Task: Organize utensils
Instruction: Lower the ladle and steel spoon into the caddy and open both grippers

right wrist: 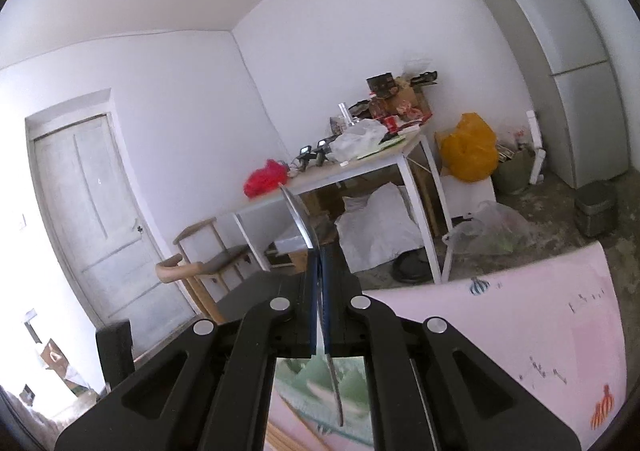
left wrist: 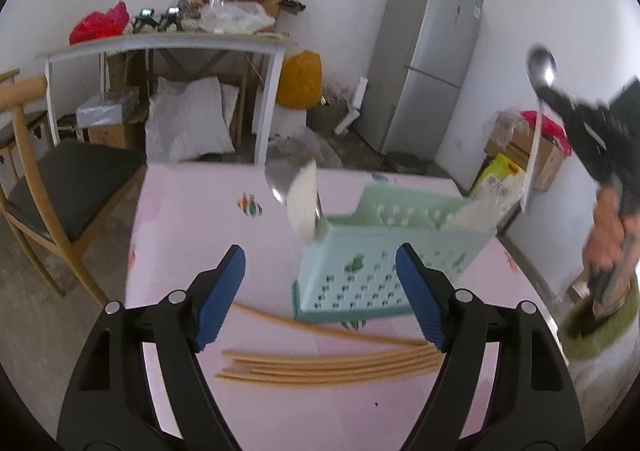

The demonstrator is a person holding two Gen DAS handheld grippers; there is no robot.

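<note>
**Left fingers spread over the chopsticks, right hand lifting a spoon**

Nearest the left gripper (left wrist: 320, 299), its two blue pads stand wide apart with nothing between them, tilted down toward the pink table (left wrist: 180, 219). Right under the gap, at about 6 o'clock from the fingertips, lies a loose bundle of wooden chopsticks (left wrist: 328, 367). Their long axis runs from 9 to 3 o'clock, crosswise to the direction the fingers point, so the pads would close across the sticks rather than along them. One stick lies a little apart, slanting toward 10 o'clock. The left hand is plainly the nearer one to them.

Just beyond the chopsticks, at 12 to 1 o'clock, stands a pale green perforated basket (left wrist: 380, 259), leaning, with a metal ladle and a white spoon (left wrist: 302, 207) sticking out at its left end. I judge it to be where the utensils go.

Farther off, at 2 o'clock in the left view, the right gripper (right wrist: 319, 291) is up in the air, held by a hand (left wrist: 608, 235). Its pads are pressed together on a metal spoon (right wrist: 298, 215), bowl upward, handle hanging below toward the basket.

Beyond the table stand a chair, a cluttered side table and a grey fridge (left wrist: 428, 59).
</note>
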